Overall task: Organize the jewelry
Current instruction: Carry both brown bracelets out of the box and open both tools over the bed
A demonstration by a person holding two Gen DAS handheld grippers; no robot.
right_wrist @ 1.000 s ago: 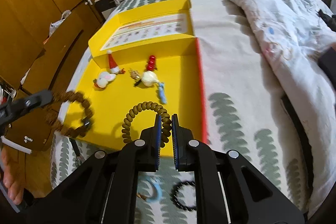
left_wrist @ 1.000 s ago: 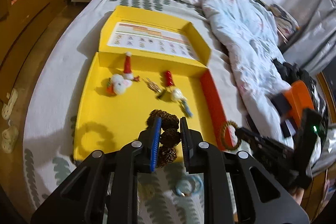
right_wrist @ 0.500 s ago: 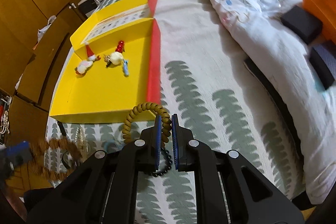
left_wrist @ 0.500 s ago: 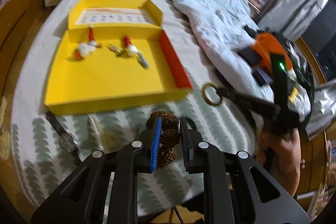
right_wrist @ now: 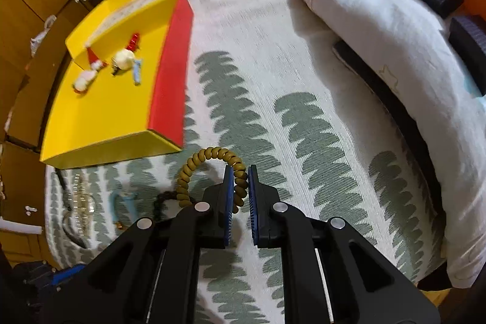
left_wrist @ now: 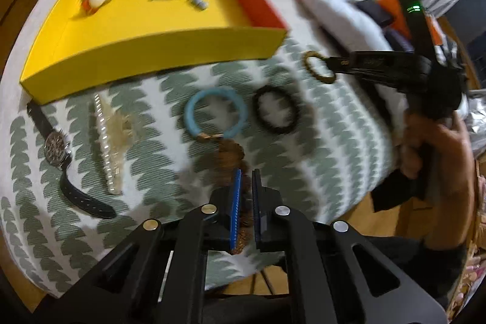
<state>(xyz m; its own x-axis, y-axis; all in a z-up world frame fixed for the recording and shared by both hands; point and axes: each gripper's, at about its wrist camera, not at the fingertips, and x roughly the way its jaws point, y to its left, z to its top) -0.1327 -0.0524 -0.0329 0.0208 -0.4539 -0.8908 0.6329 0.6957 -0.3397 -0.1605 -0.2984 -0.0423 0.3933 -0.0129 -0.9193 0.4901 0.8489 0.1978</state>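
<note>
Coil bracelet (right_wrist: 209,172) upright between fingers (right_wrist: 228,196)

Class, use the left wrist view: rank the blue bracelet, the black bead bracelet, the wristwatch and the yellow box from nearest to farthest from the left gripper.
1. Blue bracelet, just ahead of the left gripper.
2. Black bead bracelet, ahead and to the right.
3. Wristwatch, far left on the bedspread.
4. Yellow box, at the back; its near wall and the wristwatch are close to call.

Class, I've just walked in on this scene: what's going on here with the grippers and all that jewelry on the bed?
A person is sorting jewelry with two handheld grippers. The left gripper is shut on a brown beaded bracelet, and the right gripper is shut on an olive coil bracelet. Both are held over the bedspread, short of the yellow tray. A blue bangle, black bracelet and wristwatch lie loose.
</note>
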